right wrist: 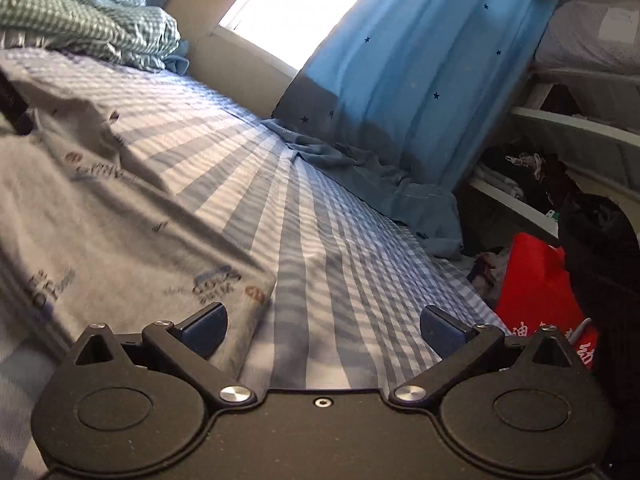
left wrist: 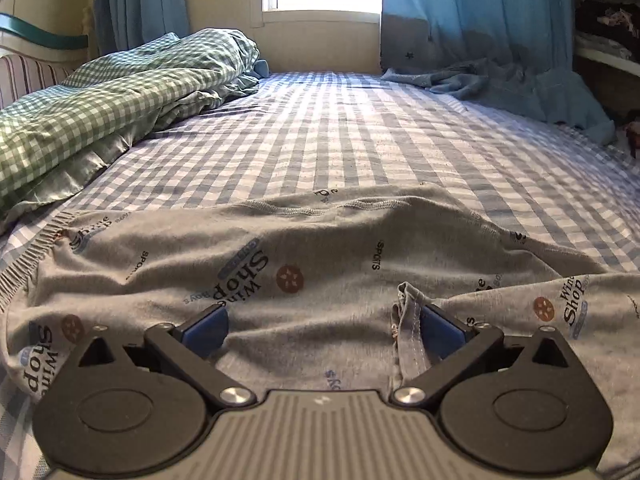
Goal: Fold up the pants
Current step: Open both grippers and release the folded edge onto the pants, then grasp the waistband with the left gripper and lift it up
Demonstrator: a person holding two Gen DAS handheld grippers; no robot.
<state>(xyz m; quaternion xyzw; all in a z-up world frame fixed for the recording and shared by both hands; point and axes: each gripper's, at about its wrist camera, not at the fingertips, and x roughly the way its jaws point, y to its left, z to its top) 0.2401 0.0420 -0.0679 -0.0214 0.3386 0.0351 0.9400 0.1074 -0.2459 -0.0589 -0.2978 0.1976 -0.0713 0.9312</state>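
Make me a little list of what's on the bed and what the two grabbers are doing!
pants: grey, printed with words, spread on the bed
bed: blue checked sheet
blanket: green checked, bunched at the left side
left gripper: open, low over the pants, hem fold beside one finger
right gripper: open, at the pants' edge
curtain: blue, by the window

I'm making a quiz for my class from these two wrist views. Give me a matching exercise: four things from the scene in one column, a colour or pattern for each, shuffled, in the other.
Things:
1. pants
2. bedsheet
3. rumpled quilt
4. bag

Colours or patterns:
A. green and white check
B. plain red
C. grey with printed words
D. blue and white check

Pairs: 1-C, 2-D, 3-A, 4-B
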